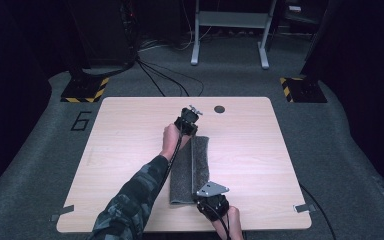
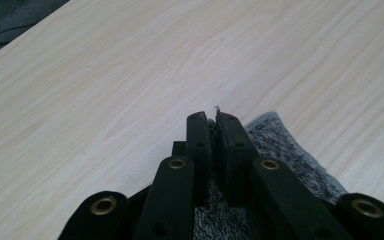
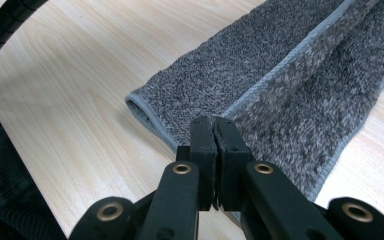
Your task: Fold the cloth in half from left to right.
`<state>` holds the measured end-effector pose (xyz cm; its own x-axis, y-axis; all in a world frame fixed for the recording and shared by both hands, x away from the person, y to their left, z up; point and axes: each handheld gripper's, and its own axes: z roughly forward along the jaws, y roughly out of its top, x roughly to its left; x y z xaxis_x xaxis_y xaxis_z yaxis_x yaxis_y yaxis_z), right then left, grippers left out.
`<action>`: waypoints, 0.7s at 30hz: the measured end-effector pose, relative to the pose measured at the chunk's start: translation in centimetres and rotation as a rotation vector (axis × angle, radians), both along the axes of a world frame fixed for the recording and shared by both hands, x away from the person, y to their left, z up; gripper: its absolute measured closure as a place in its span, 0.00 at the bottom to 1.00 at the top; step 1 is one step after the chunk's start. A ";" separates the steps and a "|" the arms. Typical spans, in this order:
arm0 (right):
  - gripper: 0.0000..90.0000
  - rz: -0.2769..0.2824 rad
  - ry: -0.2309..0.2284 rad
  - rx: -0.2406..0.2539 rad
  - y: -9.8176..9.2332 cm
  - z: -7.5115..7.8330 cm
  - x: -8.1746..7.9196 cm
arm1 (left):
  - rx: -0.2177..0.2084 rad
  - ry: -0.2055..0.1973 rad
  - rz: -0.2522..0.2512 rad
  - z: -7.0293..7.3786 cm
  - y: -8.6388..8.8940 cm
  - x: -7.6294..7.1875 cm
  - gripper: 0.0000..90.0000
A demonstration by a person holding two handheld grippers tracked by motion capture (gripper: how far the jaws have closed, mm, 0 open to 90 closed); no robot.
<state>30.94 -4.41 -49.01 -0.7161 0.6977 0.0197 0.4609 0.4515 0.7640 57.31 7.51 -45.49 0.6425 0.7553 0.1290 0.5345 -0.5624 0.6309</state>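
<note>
Grey towel (image 1: 190,170) lies folded lengthwise on the table (image 1: 130,150), long axis spanning both grippers: left gripper (image 1: 189,131) clenched on the far end, right gripper (image 1: 203,196) clenched on the near end.

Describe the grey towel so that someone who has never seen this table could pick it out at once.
Start at the pale wooden table on the grey carpet. Near its middle lies a long, narrow grey towel, folded lengthwise, stretched between the left gripper at its far end and the right gripper at its near end. It is the one soft, fuzzy thing there, darker than the wood, with a lighter hemmed edge.
</note>
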 end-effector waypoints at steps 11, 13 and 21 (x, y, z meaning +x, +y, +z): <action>0.98 -0.023 -0.007 0.007 -1.1 0.4 -0.5 | -0.007 -0.017 -0.021 0.6 -1.1 -0.1 0.94; 0.98 -0.027 0.000 0.002 -1.2 0.2 -0.4 | -0.001 -0.009 -0.023 0.3 -1.3 -0.1 0.93; 0.78 -0.064 0.024 -0.047 -1.6 -0.4 -0.7 | -0.066 0.035 -0.008 -0.3 -1.5 0.2 0.42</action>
<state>30.27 -6.02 -49.44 -0.6693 0.7430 0.0024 0.5082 0.4555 0.7309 57.47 6.05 -45.76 0.6520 0.7560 0.0569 0.5523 -0.5250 0.6476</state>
